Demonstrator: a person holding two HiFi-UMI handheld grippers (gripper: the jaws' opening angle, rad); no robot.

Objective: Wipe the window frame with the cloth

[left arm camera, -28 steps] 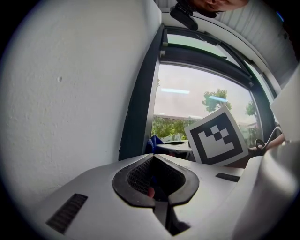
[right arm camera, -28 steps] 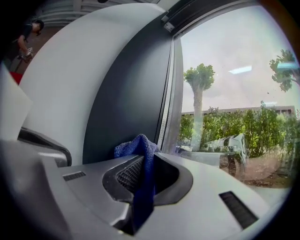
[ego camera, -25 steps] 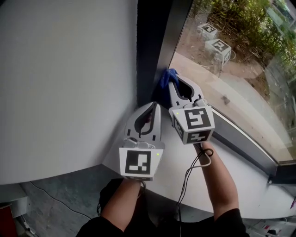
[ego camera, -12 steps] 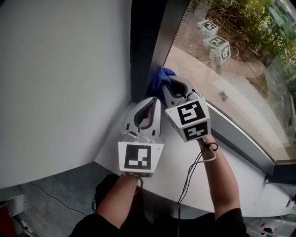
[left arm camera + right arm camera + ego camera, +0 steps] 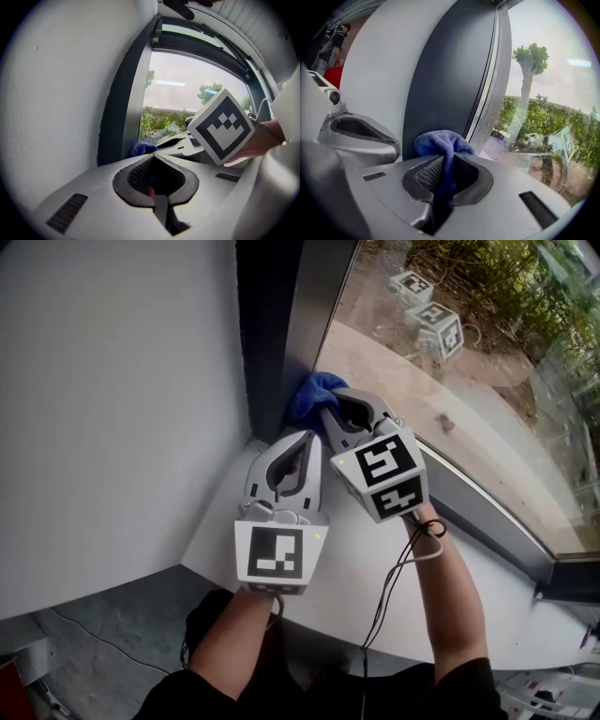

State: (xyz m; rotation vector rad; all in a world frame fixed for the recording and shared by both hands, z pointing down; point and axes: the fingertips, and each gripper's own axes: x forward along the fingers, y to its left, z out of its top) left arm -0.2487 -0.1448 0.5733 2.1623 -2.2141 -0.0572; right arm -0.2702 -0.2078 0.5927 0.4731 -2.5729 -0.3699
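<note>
- White wall (image 5: pixel 112 381): left of the window frame (image 5: pixel 267 343). The frame's dark upright post stands on the white sill (image 5: pixel 487 615).
- Left gripper (image 5: pixel 302 442) (image 5: pixel 153 155): held over the sill just short of the foot of the window frame and pointed towards it. The 2 jaws are closed tip to tip. Nothing is gripped between them.
- Cloth (image 5: pixel 307 395) (image 5: pixel 440 143): blue and bunched. It is found at the foot of the window frame, on the post's paler, glass-side face, and appears to be pressed against it. In the right gripper view the bunch is seen in front of the dark post, with a fold drawn down between the jaws.
- Right gripper (image 5: pixel 326 413) (image 5: pixel 449 157): held on the glass side of the window frame, beside the left gripper and slightly further in towards the frame. The jaws are clamped on the cloth. Only the thickness of the fabric keeps the tips apart, and most of the cloth bulges out past them towards the frame.
- Glass (image 5: pixel 469 409): right of the window frame. 2 marker cubes are seen mirrored in it (image 5: pixel 427 310).
</note>
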